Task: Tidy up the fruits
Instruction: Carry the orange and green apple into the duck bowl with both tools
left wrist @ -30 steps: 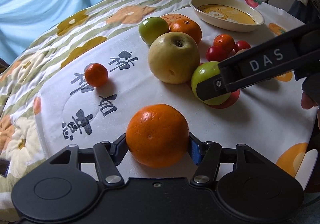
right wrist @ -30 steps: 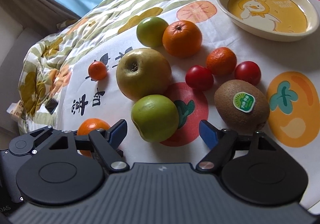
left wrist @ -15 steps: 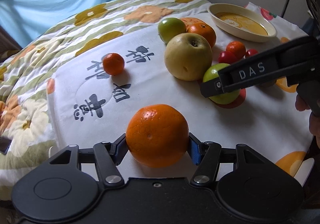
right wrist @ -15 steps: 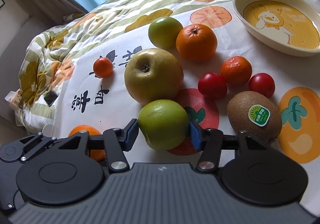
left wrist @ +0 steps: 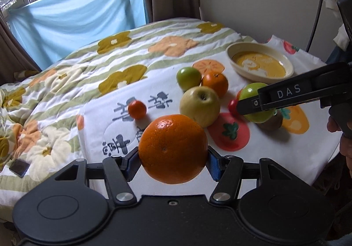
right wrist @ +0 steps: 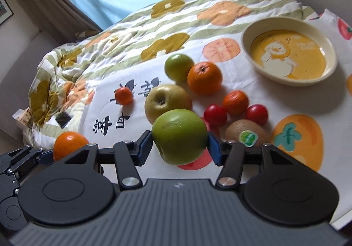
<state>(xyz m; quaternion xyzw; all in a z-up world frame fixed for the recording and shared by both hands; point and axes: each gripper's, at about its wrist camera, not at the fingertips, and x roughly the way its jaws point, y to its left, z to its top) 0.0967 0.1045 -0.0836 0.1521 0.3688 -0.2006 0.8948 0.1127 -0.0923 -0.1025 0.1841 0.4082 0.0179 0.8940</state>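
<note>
My left gripper (left wrist: 172, 161) is shut on a large orange (left wrist: 172, 149) and holds it above the white cloth. My right gripper (right wrist: 179, 147) is shut on a green apple (right wrist: 179, 136), also lifted; the left wrist view shows this green apple (left wrist: 253, 92) behind the right gripper's black finger (left wrist: 279, 98). On the cloth lie a big yellow-green apple (right wrist: 167, 100), a second green apple (right wrist: 178, 67), an orange (right wrist: 204, 77), a small mandarin (right wrist: 124, 96), another mandarin (right wrist: 235, 103), two red tomatoes (right wrist: 215, 114) and a kiwi (right wrist: 246, 133) with a sticker.
A cream bowl (right wrist: 330, 70) with a yellow duck bottom stands at the far right of the cloth. The flowered quilt (right wrist: 105, 48) covers the bed to the left, with a small dark phone (right wrist: 63, 119) on it. A person's hand (left wrist: 345, 133) shows at the right edge.
The right gripper closed on the green apple and lifted it off the cloth. The left gripper rose with the large orange. Both views now look from higher up.
</note>
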